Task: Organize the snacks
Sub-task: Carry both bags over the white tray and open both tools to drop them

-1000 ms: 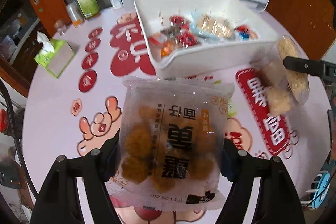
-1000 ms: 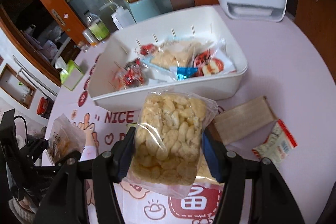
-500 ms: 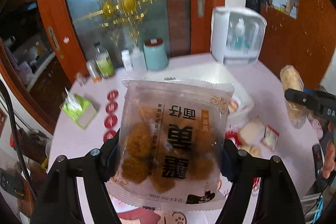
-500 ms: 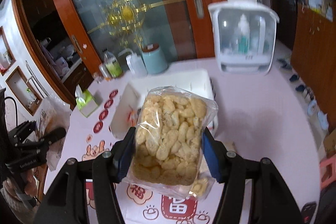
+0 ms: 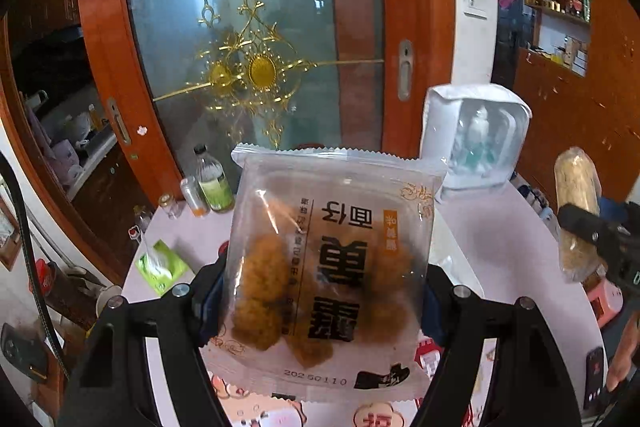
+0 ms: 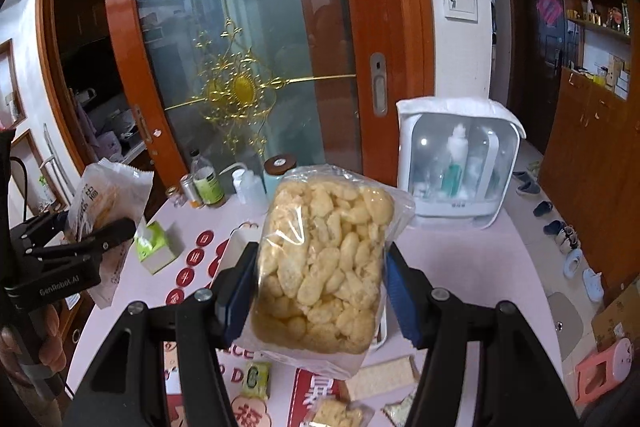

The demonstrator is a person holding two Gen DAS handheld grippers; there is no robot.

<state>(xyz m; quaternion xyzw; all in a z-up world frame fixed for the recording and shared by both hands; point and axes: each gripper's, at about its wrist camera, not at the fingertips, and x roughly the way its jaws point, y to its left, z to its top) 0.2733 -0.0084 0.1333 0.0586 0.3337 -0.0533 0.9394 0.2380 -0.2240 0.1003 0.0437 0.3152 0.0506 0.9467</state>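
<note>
The left gripper (image 5: pixel 324 291) clamps the brown snack packet (image 5: pixel 328 267); the right gripper (image 6: pixel 320 291) clamps the puffed-snack bag (image 6: pixel 326 267). The bin seems hidden below, so lower both slowly.

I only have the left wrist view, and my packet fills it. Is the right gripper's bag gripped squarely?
Observer: Yes. The right gripper is shut on the puffed-snack bag, with one pad on each side.
Operator: Any loose snacks on the table?
Observer: Several lie below the bag, among them a green packet and a flat beige bar.
Operator: Where is the bin?
Observer: An edge of the white bin shows just behind the bag.
</note>
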